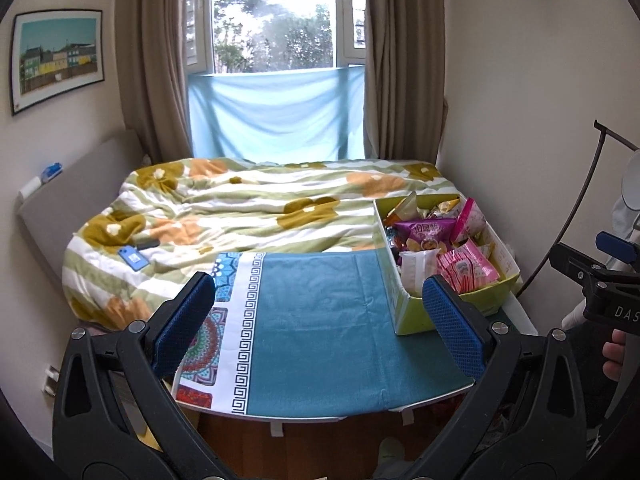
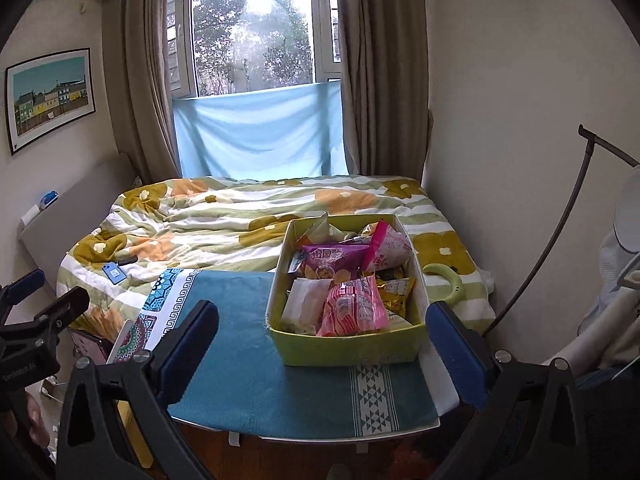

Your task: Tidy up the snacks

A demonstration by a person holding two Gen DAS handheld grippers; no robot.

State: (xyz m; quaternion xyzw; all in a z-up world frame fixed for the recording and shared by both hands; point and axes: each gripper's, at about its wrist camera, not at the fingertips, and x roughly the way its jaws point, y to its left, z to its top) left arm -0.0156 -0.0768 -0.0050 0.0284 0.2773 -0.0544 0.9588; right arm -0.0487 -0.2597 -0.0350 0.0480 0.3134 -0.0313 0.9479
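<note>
Hovering released over the teal-clothed worktop [image 1: 320,320], the left tongs [image 1: 316,320] grasp nothing; the green snack box [image 1: 408,312] sits at the worktop's right edge, against the bed [image 1: 224,208]. From the right wrist, the right tongs [image 2: 320,344] gape empty before the same box, pink packets [image 2: 352,312] heaped inside

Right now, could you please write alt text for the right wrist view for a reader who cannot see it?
A green box full of snack packets sits on a table with a teal cloth, straight ahead of the open, empty right gripper. Behind the table is a bed with a flowered quilt under a curtained window.
</note>
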